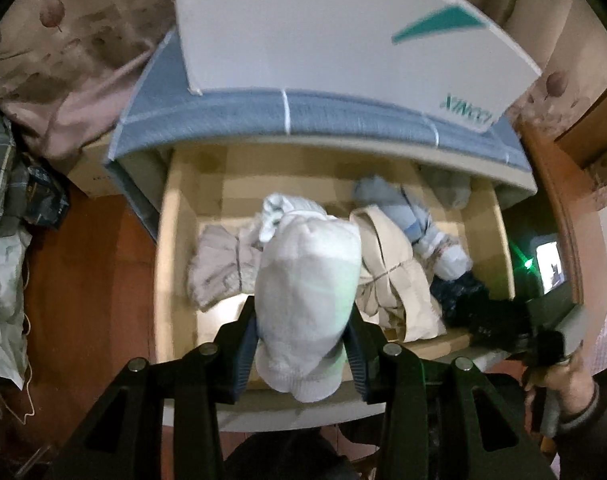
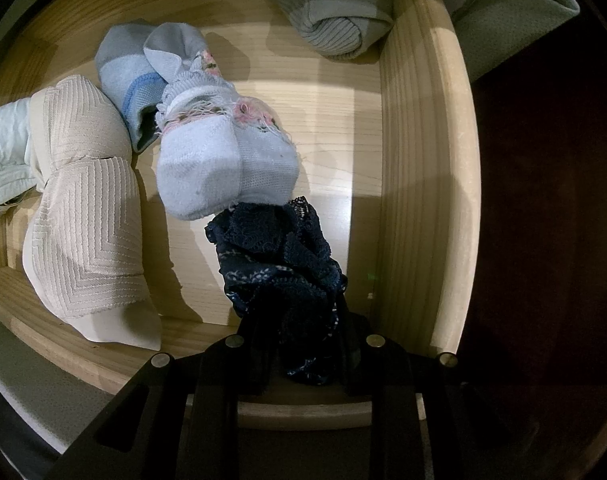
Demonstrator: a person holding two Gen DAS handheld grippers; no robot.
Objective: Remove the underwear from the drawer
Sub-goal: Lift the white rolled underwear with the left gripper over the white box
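Observation:
The wooden drawer (image 1: 175, 216) is pulled open and holds several rolled garments. My left gripper (image 1: 303, 332) is shut on a white rolled garment (image 1: 307, 280), held above the drawer's front part. My right gripper (image 2: 299, 344) is shut on dark navy lace underwear (image 2: 279, 256) near the drawer's front right corner; it also shows in the left wrist view (image 1: 463, 300). In the drawer lie a beige ribbed piece (image 2: 83, 208), a light blue roll with pink flowers (image 2: 223, 160), a blue-grey roll (image 2: 131, 68) and a grey-green roll (image 2: 335, 12).
A white box (image 1: 323, 28) sits on the grey-blue cabinet top (image 1: 263, 112) above the drawer. Floral bedding (image 1: 63, 40) and bags (image 1: 7, 208) lie at the left over a red-brown floor (image 1: 91, 280). The drawer's right wall (image 2: 423, 160) stands close to my right gripper.

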